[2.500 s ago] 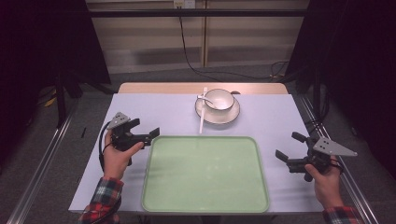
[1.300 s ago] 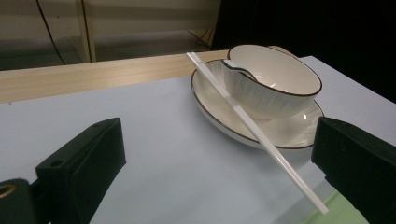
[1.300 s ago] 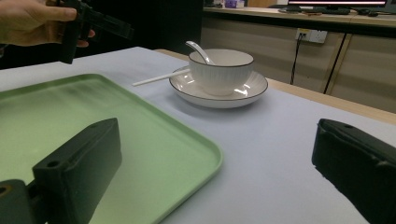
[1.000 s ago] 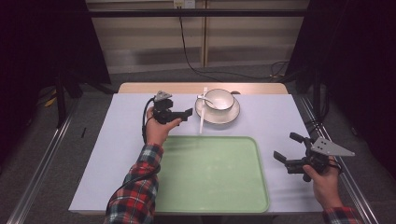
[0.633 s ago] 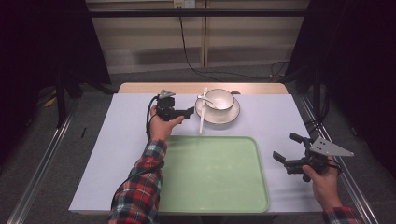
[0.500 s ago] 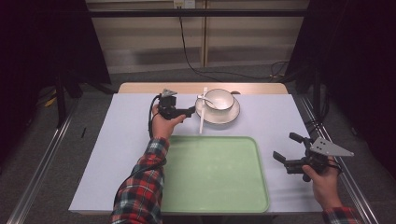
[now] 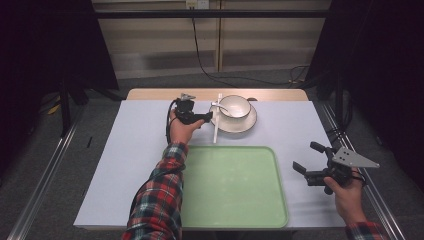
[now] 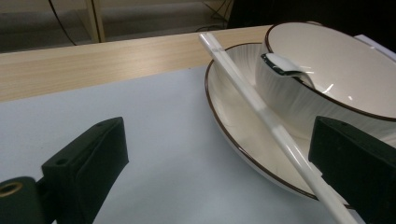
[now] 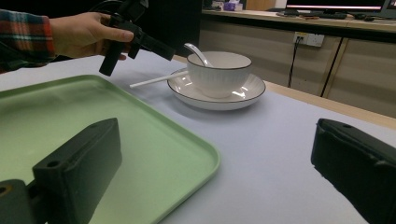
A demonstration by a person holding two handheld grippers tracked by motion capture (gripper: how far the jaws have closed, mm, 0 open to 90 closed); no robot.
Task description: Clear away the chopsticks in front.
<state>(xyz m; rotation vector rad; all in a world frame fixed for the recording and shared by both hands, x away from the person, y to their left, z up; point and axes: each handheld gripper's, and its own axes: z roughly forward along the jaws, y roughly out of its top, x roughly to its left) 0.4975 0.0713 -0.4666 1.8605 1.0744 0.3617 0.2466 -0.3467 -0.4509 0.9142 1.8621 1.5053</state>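
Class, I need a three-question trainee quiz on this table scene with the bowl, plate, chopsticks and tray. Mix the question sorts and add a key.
1. True or false: the left claw is shut on the white plastic chopsticks.
2. Where does the white ceramic bowl with the dark rim stand? A) on the pale green plastic tray B) on the white ceramic plate C) on the bare table
3. Fill in: a ____ leans inside the bowl.

Key: 1 false; 2 B; 3 spoon.
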